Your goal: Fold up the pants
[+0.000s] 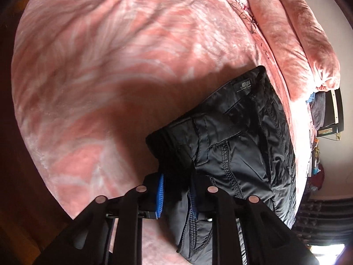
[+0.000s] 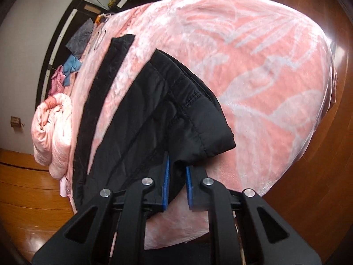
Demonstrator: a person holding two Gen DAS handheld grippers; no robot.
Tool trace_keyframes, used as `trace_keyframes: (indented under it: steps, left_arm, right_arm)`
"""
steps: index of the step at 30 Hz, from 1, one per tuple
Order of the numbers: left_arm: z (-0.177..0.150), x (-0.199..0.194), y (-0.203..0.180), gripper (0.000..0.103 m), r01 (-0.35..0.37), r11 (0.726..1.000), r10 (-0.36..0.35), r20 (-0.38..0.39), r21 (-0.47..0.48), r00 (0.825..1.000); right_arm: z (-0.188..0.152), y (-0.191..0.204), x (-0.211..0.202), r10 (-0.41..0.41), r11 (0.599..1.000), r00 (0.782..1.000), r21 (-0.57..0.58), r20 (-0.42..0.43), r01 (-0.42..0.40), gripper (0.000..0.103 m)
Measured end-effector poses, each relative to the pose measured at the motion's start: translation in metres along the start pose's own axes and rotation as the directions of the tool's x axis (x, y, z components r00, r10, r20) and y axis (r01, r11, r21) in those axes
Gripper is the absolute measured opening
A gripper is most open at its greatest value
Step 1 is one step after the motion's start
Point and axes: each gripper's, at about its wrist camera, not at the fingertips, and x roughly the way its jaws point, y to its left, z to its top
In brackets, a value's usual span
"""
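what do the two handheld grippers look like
Both look alike. The left gripper and the right gripper each have a matte black frame with four angled linkage bars, each bar capped by a round silver pivot pin. The fingers are black blocks faced with ribbed blue pads. Triangular cut-outs lighten the outer bars. No cables, markings, hands or sleeves show.

Bright daylight washes the pink plush patterned bed blanket (image 1: 110, 44), casting one broad soft shadow. Glare whitens the polished brown wooden floor (image 2: 344, 50). Fisheye bending and slight blur throughout.
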Motion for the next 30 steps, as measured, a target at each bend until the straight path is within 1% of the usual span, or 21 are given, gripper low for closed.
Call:
trace_keyframes:
  steps: [2, 3, 4, 5, 6, 7, 8, 9, 10, 11, 12, 14, 15, 16, 18, 21, 23, 25, 26, 27, 30]
  left_arm:
    - [0.001, 0.009, 0.004, 0.027, -0.005, 0.999, 0.006, -0.034, 0.034, 0.999]
    - [0.002, 0.006, 0.005, 0.032, 0.009, 0.999, -0.008, -0.031, 0.040, 0.999]
    - [0.004, 0.000, 0.005, 0.037, 0.011, 0.999, -0.009, -0.032, 0.045, 0.999]
    - [0.006, -0.008, 0.005, 0.050, -0.003, 0.998, 0.005, -0.026, 0.057, 1.000]
    - [0.008, -0.019, 0.002, 0.062, -0.047, 0.996, 0.047, 0.000, 0.082, 0.999]
    - [0.011, -0.031, -0.002, 0.064, -0.097, 0.989, 0.092, 0.045, 0.114, 0.995]
    - [0.016, -0.043, -0.010, 0.067, -0.130, 0.978, 0.117, 0.087, 0.164, 0.989]
    - [0.024, -0.052, -0.022, 0.075, -0.132, 0.966, 0.109, 0.111, 0.221, 0.988]
    - [0.032, -0.057, -0.034, 0.080, -0.123, 0.955, 0.091, 0.125, 0.272, 0.988]
    - [0.042, -0.060, -0.047, 0.091, -0.112, 0.940, 0.072, 0.132, 0.322, 0.989]
    - [0.052, -0.061, -0.065, 0.095, -0.093, 0.921, 0.046, 0.130, 0.379, 0.990]
    - [0.073, -0.051, -0.105, 0.100, -0.041, 0.867, -0.007, 0.094, 0.497, 0.996]
    - [0.085, -0.041, -0.126, 0.099, -0.007, 0.841, -0.033, 0.063, 0.541, 0.997]
    - [0.095, -0.030, -0.143, 0.099, 0.011, 0.824, -0.041, 0.040, 0.566, 0.998]
    - [0.117, -0.001, -0.175, 0.099, 0.026, 0.815, -0.028, -0.006, 0.579, 1.000]
    - [0.143, 0.046, -0.208, 0.099, 0.061, 0.824, -0.032, -0.062, 0.563, 0.998]
    - [0.155, 0.078, -0.217, 0.099, 0.063, 0.831, -0.015, -0.091, 0.552, 0.996]
    - [0.159, 0.106, -0.218, 0.099, 0.058, 0.837, 0.012, -0.123, 0.544, 0.992]
    - [0.162, 0.119, -0.217, 0.099, 0.054, 0.836, 0.030, -0.145, 0.547, 0.989]
    - [0.163, 0.130, -0.217, 0.099, 0.049, 0.829, 0.048, -0.159, 0.557, 0.986]
    - [0.163, 0.147, -0.226, 0.099, 0.056, 0.785, 0.067, -0.175, 0.617, 0.982]
  right_arm:
    - [-0.003, -0.005, 0.006, -0.021, 1.000, 0.999, 0.015, -0.030, 0.022, 0.022]
    - [-0.005, -0.005, 0.005, -0.030, 0.999, 0.998, 0.012, -0.048, 0.031, 0.030]
    - [-0.006, -0.003, 0.001, -0.044, 0.999, 0.997, 0.004, -0.062, 0.044, 0.042]
    - [-0.007, 0.000, -0.008, -0.069, 0.998, 0.996, -0.012, -0.061, 0.068, 0.049]
    - [-0.008, 0.004, -0.020, -0.103, 0.994, 0.994, -0.036, -0.045, 0.101, 0.066]
    - [-0.009, 0.009, -0.034, -0.129, 0.990, 0.991, -0.062, -0.023, 0.127, 0.075]
    - [-0.008, 0.013, -0.046, -0.141, 0.986, 0.990, -0.088, -0.007, 0.140, 0.076]
    - [-0.006, 0.018, -0.058, -0.149, 0.982, 0.989, -0.113, 0.001, 0.148, 0.076]
    - [-0.003, 0.025, -0.065, -0.151, 0.980, 0.989, -0.134, 0.003, 0.150, 0.079]
    - [0.000, 0.032, -0.071, -0.145, 0.977, 0.989, -0.155, 0.001, 0.143, 0.082]
    - [0.005, 0.041, -0.074, -0.134, 0.975, 0.991, -0.178, -0.004, 0.131, 0.086]
    - [0.014, 0.061, -0.073, -0.098, 0.972, 0.995, -0.214, -0.020, 0.092, 0.090]
    - [0.020, 0.069, -0.070, -0.075, 0.973, 0.997, -0.221, -0.028, 0.067, 0.090]
    - [0.025, 0.079, -0.064, -0.052, 0.972, 0.998, -0.231, -0.042, 0.041, 0.090]
    - [0.038, 0.104, -0.046, -0.030, 0.966, 0.997, -0.257, -0.069, 0.011, 0.090]
    - [0.066, 0.144, -0.011, -0.009, 0.953, 0.994, -0.301, -0.109, -0.024, 0.090]
    - [0.088, 0.171, 0.013, 0.009, 0.947, 0.991, -0.316, -0.134, -0.052, 0.090]
    - [0.112, 0.197, 0.038, 0.036, 0.938, 0.986, -0.334, -0.163, -0.089, 0.090]
    - [0.125, 0.208, 0.049, 0.031, 0.934, 0.986, -0.346, -0.164, -0.086, 0.091]
    - [0.138, 0.219, 0.060, 0.027, 0.930, 0.986, -0.357, -0.162, -0.084, 0.091]
    - [0.178, 0.247, 0.096, 0.036, 0.923, 0.984, -0.373, -0.175, -0.100, 0.091]
